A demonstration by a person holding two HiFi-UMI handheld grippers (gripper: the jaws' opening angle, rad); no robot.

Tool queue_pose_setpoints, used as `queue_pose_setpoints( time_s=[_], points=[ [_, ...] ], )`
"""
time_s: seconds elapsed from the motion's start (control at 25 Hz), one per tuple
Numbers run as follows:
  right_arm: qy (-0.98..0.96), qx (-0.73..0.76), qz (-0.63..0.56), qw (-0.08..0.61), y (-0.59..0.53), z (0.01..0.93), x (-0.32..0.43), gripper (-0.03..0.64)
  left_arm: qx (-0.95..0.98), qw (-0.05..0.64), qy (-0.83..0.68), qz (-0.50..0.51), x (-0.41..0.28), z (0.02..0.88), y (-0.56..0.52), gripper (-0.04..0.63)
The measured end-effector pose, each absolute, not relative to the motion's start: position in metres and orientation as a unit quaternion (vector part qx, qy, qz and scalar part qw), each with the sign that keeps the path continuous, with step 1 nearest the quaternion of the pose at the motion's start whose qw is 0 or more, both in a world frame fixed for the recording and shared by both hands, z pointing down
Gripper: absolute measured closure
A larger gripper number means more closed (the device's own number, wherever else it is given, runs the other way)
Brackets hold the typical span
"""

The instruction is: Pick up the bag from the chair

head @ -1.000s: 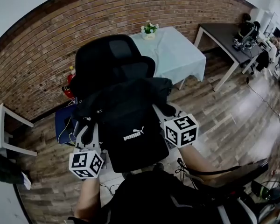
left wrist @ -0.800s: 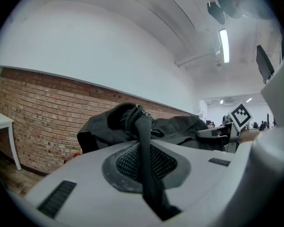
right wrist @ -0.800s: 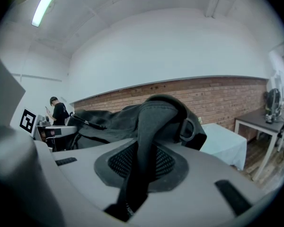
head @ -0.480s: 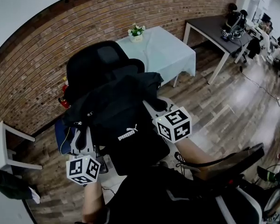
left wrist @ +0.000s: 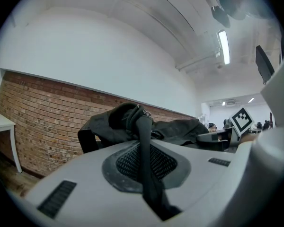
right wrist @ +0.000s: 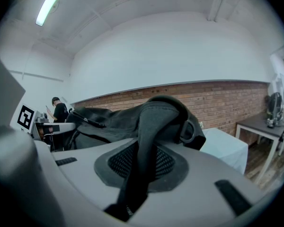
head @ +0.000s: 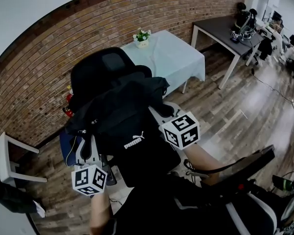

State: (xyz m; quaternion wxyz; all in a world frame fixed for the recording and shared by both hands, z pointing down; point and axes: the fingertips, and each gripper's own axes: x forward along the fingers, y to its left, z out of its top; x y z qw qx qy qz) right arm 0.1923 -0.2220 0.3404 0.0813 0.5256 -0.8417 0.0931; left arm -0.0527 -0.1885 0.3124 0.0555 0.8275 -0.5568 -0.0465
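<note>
- Raised slightly since a second ago: bag point(head: 132, 126).
- Left tool point(left wrist: 151, 183) clamped on thin strap point(left wrist: 144, 141); right tool point(right wrist: 135, 178) clamped on broad strap point(right wrist: 154, 126).
- Could slip free under the weight, or snag chair point(head: 100, 67) at 11 o'clock.

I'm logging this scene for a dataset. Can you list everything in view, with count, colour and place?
bag: one, black with a white logo, in front of the chair's back
chair: one, black, behind the bag
clothed table: one, pale blue, by the wall
flower pot: one, white, on that cloth
dark table: one, white legs, upper right
white stand: one, left edge
brick wall: red-brown, behind everything
floor: wood planks
left gripper: grey, shut on the left strap
right gripper: grey, shut on the right strap
</note>
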Motion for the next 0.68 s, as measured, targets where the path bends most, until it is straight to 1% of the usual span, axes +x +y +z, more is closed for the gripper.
queue_pose_setpoints(
  time_s=[0.68],
  points=[
    [-0.842, 0.526, 0.086, 0.087, -0.2242, 0.3401, 0.1950, 0.546, 0.830, 0.049, -0.554, -0.048, -0.0485, 0.3118, -0.1859, 0.560]
  ],
)
